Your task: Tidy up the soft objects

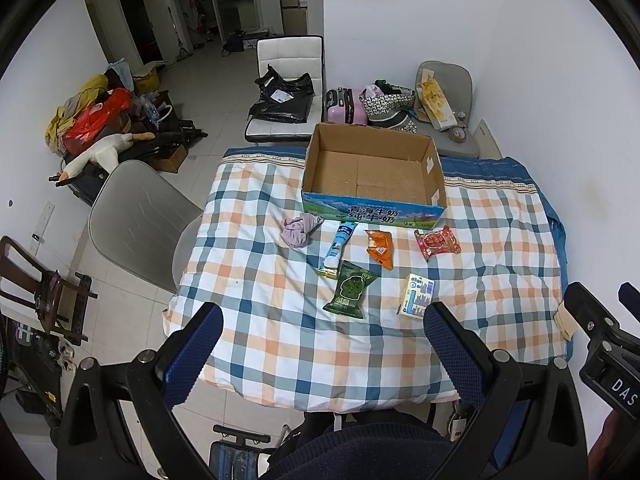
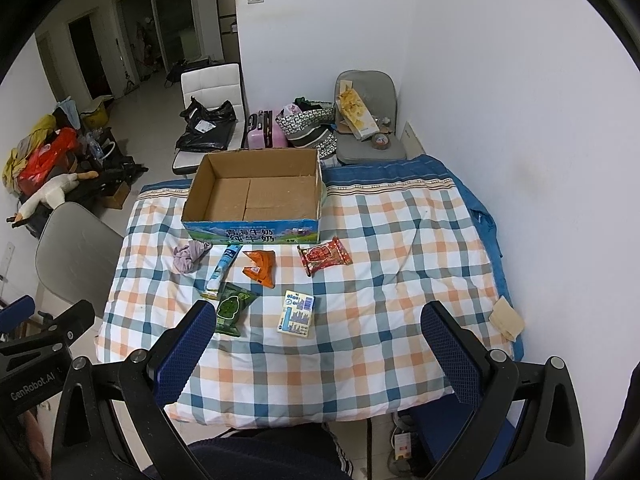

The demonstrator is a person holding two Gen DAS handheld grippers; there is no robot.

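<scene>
The left gripper (image 1: 322, 334) hangs above the near edge of the table with its blue-padded fingers (image 1: 192, 354) spread wide and nothing between them. The right gripper (image 2: 318, 334) is held the same way, fingers (image 2: 450, 350) far apart and empty.

Just ahead of the left gripper's fingertips, between them, lies a green snack packet (image 1: 350, 290), and close to its right fingertip stands a small pale carton (image 1: 416, 295). From the right wrist view the same green packet (image 2: 232, 308) sits just beside the left fingertip, and the carton (image 2: 297, 312) lies in the gap, nearer the left finger.

Farther out along the fingers lie a white and blue tube-shaped pack (image 1: 338, 249), its near end touching the green packet, an orange packet (image 1: 380, 249), a red packet (image 1: 437, 242) and, off to the left, a crumpled lilac cloth (image 1: 299, 230).

Beyond these, an open cardboard box (image 1: 374, 216) stands on the checked quilt (image 1: 304, 344) covering the table; only its bare cardboard floor shows inside.

Past the table's far edge stand a white chair (image 1: 288, 54) with a black bag, a pink suitcase (image 1: 346, 106) and a grey chair (image 1: 460, 80).
</scene>
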